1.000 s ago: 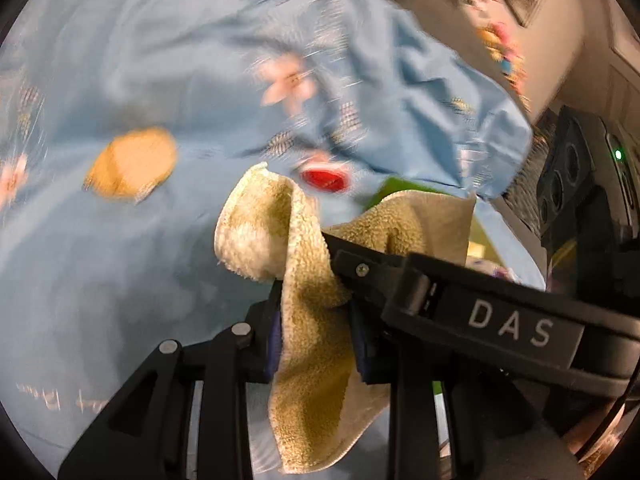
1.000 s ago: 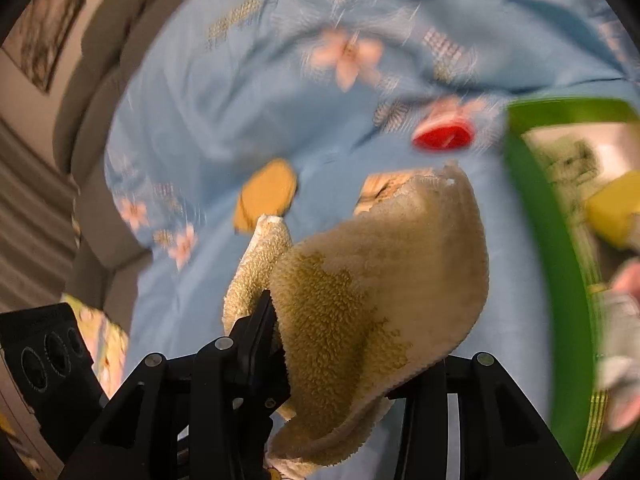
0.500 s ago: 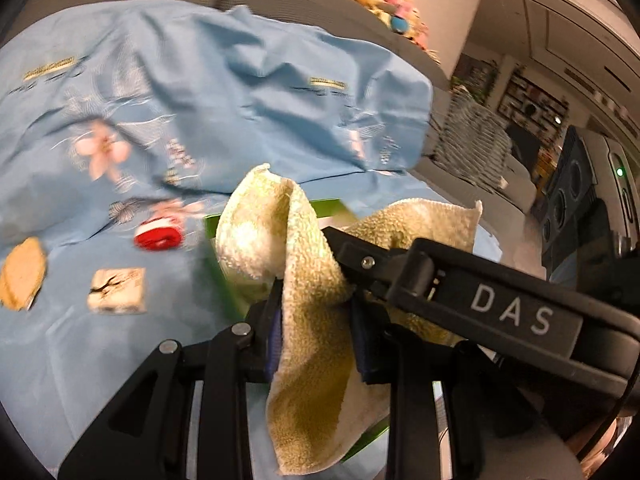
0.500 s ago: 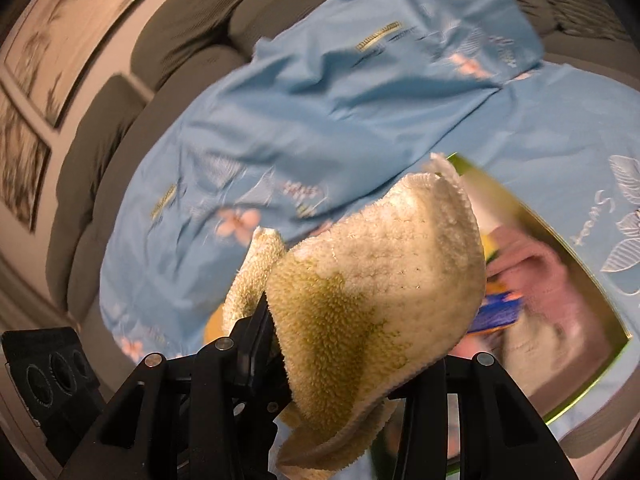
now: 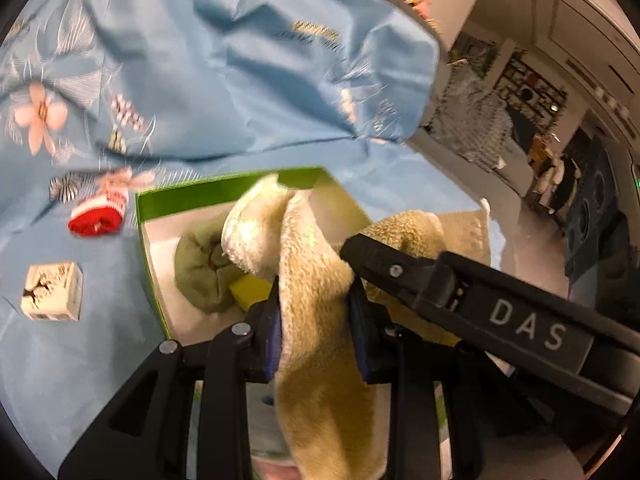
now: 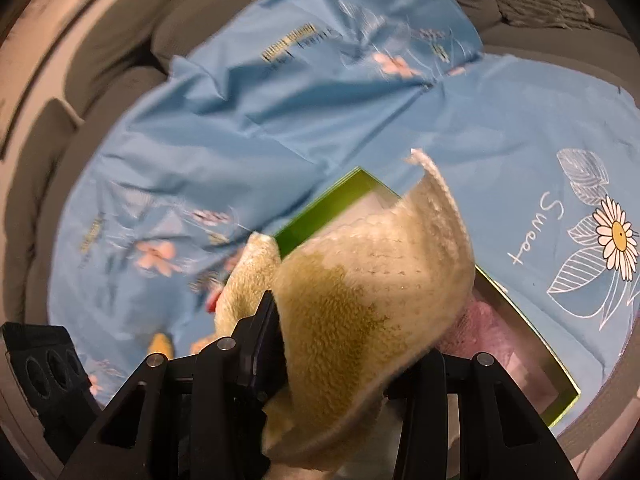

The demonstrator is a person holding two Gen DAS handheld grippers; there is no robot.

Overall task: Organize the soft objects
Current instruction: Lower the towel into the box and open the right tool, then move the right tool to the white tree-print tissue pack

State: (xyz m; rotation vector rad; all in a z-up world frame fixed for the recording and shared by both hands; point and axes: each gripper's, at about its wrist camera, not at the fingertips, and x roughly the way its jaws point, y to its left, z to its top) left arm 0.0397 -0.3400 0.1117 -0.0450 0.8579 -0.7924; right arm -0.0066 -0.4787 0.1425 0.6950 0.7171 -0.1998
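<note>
Both grippers hold one cream-yellow terry towel (image 5: 316,280) between them, above an open green box (image 5: 138,220). My left gripper (image 5: 316,320) is shut on one part of the towel. My right gripper (image 6: 348,340) is shut on another part of the towel (image 6: 372,280), which bulges over its jaws. The right gripper's black body crosses the left wrist view at the right. Inside the box lie a rolled olive-green cloth (image 5: 200,268), a yellow item (image 5: 250,290) and a pink cloth (image 6: 486,328). The green box (image 6: 324,212) is partly hidden by the towel.
A light blue flowered sheet (image 6: 280,112) covers a grey sofa (image 6: 116,52). On the sheet to the left of the box lie a red and white rolled item (image 5: 98,216) and a small white printed cube (image 5: 52,292). A yellow-orange item (image 6: 160,346) lies further left.
Both grippers have carried the towel to the right, from over the open sheet to above the green box. The box's inside now shows under the towel. Both grips are unchanged.
</note>
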